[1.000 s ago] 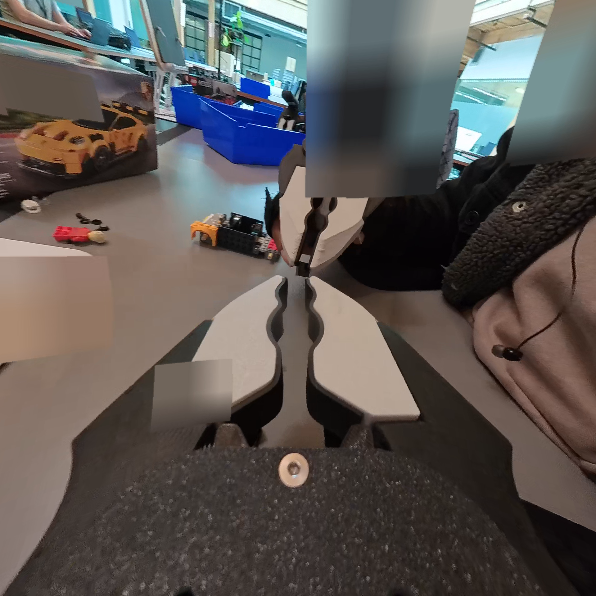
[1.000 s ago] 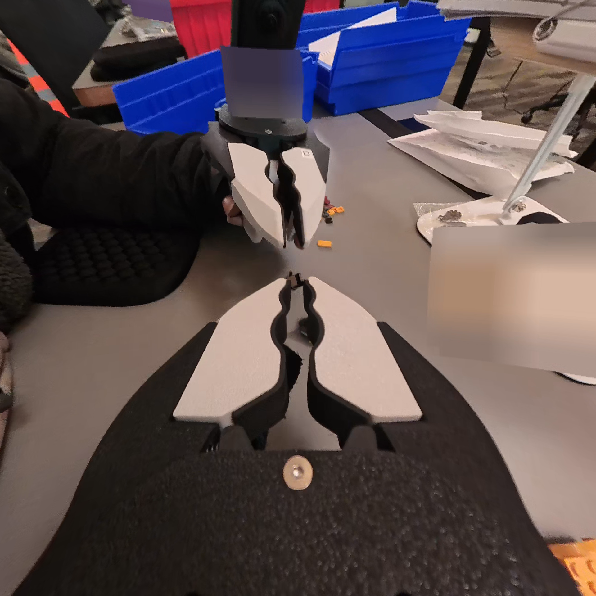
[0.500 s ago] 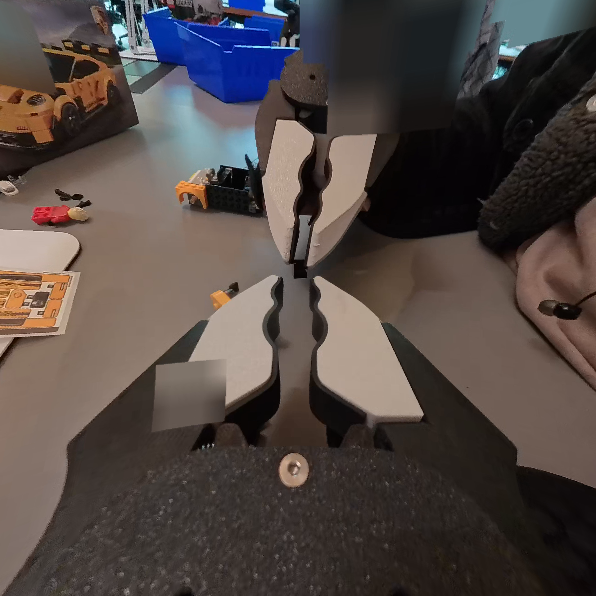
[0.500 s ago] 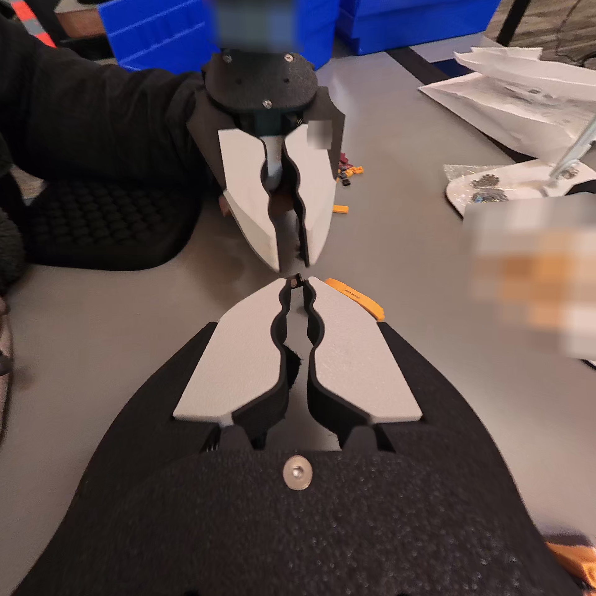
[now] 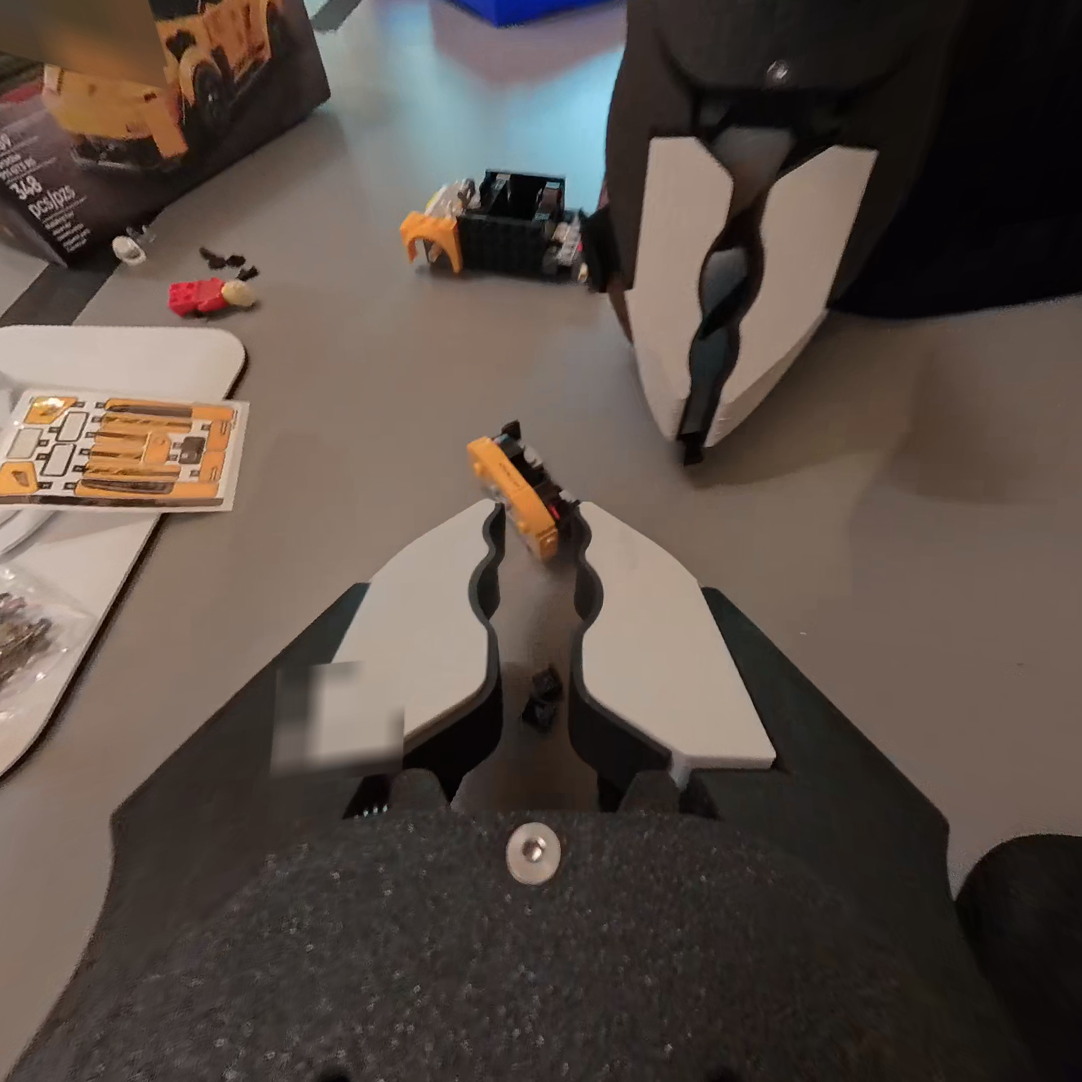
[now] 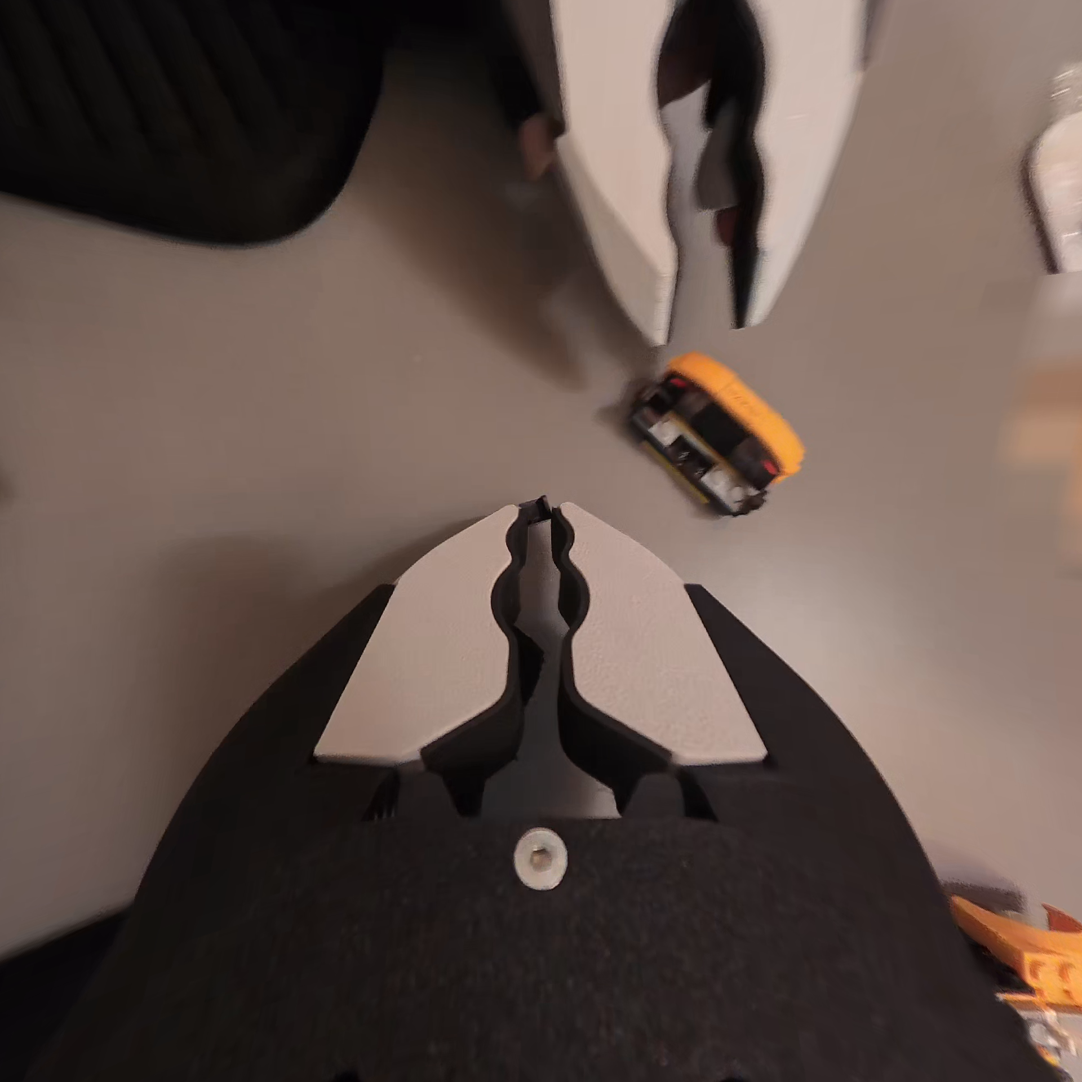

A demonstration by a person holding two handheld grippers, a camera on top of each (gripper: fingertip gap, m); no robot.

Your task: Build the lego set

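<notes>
A small orange and black lego sub-assembly (image 5: 515, 495) lies on the grey table, right at the tips of my left gripper (image 5: 541, 515). That gripper is open and empty, with the piece's near end between its tips. In the right wrist view the same sub-assembly (image 6: 717, 433) lies just below the left gripper (image 6: 702, 334). My right gripper (image 6: 537, 509) is shut on a small black lego piece (image 6: 537, 504) and hovers above the table. It also shows in the left wrist view (image 5: 697, 439), to the right of the sub-assembly. A partly built black chassis with an orange fender (image 5: 497, 234) sits farther back.
The set's box (image 5: 146, 117) stands at the far left. A sticker sheet (image 5: 117, 451) lies on a white board (image 5: 117, 357), with a bag of parts (image 5: 23, 632) beside it. A red brick (image 5: 196, 295) and loose black bits (image 5: 541, 697) lie around. Orange parts (image 6: 1024, 948) sit at my right. Spacing between my two grippers at the tips: around 7 centimeters.
Both grippers tilted down toward the table. My left gripper opened wider and came up to the orange sub-assembly. The right gripper, still holding the black piece, drew apart to the side.
</notes>
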